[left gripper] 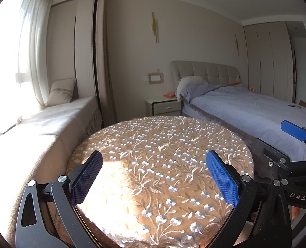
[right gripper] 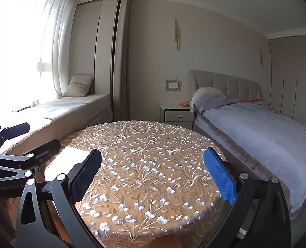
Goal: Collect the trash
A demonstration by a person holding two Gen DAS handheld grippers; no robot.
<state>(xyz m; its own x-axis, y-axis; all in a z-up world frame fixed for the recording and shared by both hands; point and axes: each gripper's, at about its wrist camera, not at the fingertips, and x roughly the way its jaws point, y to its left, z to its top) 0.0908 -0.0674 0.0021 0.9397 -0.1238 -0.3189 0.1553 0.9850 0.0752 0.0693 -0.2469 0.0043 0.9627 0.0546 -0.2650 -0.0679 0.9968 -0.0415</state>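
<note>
My left gripper (left gripper: 154, 163) is open and empty, held just above a round table (left gripper: 163, 144) covered with a tan embroidered floral cloth. My right gripper (right gripper: 153, 161) is also open and empty above the same table (right gripper: 144, 148). The right gripper also shows at the right edge of the left wrist view (left gripper: 293, 132), and the left gripper at the left edge of the right wrist view (right gripper: 22, 138). No trash shows on the tablecloth. A small pale scrap (right gripper: 34, 103) lies on the window seat, and small orange items (right gripper: 184, 104) lie on the nightstand.
A cushioned window seat (left gripper: 55, 119) with a pillow (left gripper: 63, 91) runs along the left under bright curtains. A bed (left gripper: 246, 111) with a grey-blue duvet stands on the right, a white nightstand (left gripper: 165, 106) beside it. Wardrobes (left gripper: 273, 62) line the far right wall.
</note>
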